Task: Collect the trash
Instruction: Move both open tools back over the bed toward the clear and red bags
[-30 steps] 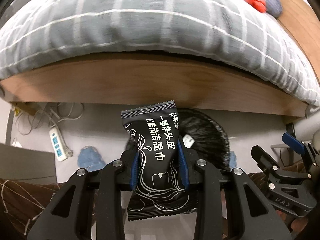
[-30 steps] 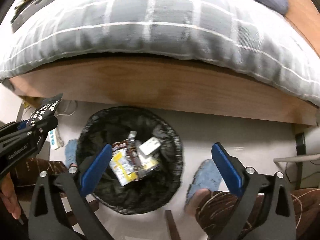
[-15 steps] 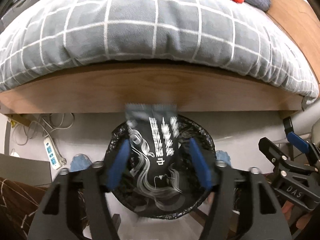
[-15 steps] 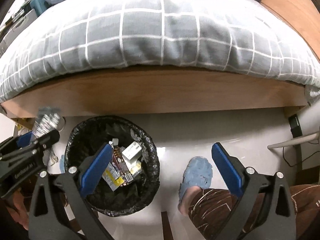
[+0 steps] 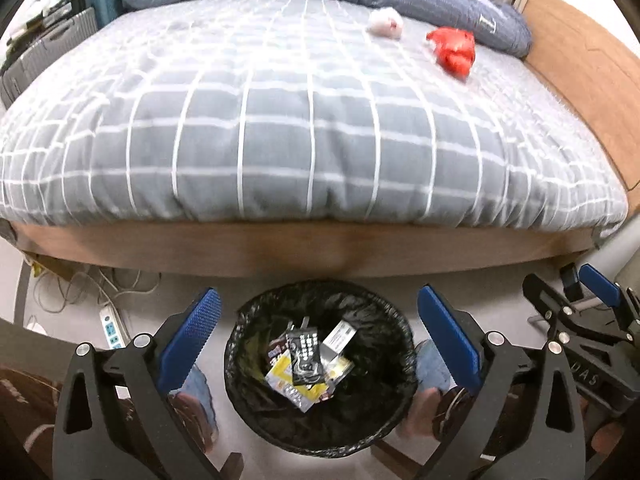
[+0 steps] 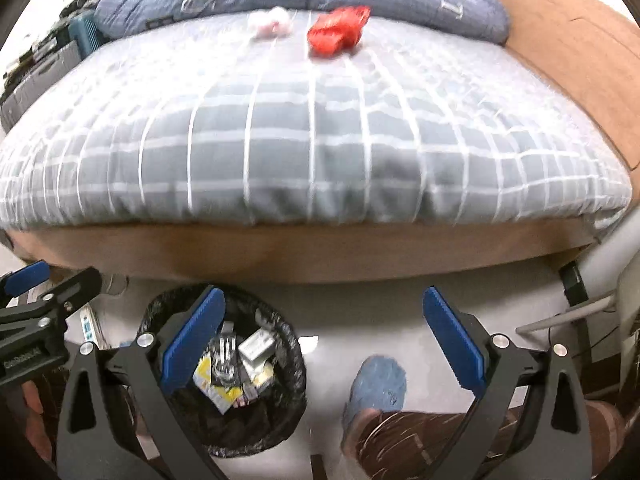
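Bedroom floor beside a grey checked bed (image 5: 312,120): one black-lined trash bin (image 5: 320,436) sits between the empty, spread left gripper (image 5: 318,344); right gripper (image 6: 320,344) likewise released; wrapper print unreadable.

A home bedroom: checked duvet (image 5: 312,128) on a wooden bed frame (image 5: 320,246).

Left tool (image 5: 318,334): black plastic frame, silver screw heads, blue pads (image 5: 191,338) with dotted texture.
Right tool (image 6: 322,338): the same black frame, blue ribbed pads (image 6: 452,338).
Legs: brown trousers (image 6: 424,432) with thin pale lines.
Feet: light blue slippers (image 6: 378,388).
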Motion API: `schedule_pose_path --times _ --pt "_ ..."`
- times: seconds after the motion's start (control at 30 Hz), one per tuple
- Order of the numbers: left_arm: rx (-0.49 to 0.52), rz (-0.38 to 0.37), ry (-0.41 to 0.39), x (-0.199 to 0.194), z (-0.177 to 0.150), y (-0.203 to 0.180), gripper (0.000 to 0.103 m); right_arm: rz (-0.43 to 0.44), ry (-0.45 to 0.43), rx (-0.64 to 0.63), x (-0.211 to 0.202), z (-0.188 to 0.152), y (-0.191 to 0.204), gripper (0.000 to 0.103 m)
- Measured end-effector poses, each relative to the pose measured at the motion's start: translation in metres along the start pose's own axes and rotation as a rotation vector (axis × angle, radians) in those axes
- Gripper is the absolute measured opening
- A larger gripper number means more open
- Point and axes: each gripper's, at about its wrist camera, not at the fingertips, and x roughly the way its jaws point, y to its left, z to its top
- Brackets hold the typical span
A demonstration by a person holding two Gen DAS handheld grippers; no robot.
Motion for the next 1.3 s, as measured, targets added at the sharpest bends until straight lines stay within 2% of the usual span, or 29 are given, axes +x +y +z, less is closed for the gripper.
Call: schedule_pose_path --times 0.13,0.37,0.63,0.8,1.0,1.3 --pt "0.014 0.003 -0.031 -0.013 0.022 -0.004 0.097 -0.011 -0.065 -0.007 -0.020 0.027 -0.008 0.096" --pt "0.031 0.015 -0.101 -0.033 0.073 -0.011 0.097 0.006 -0.122 0.029 -0.036 0.073 -0.025 0.096" --pt "0.036 0.007 -0.135 -0.036 0.136 -0.024 0.097 0.000 -0.152 0.031 -0.033 0.122 -0.033 0.096" --pt "0.063 0.006 -0.147 -0.021 0.170 -0.035 0.097 -0.003 -0.163 0.018 -0.018 0.150 -0.034 0.095" --pt "0.056 -0.039 -0.133 0.004 0.211 -0.044 0.097 0.005 -0.158 0.009 0.016 0.185 -0.037 0.096" --pt "0.092 -0.006 -0.127 0.069 0.277 -0.054 0.097 0.048 -0.145 0.026 0.083 0.233 -0.036 0.096"
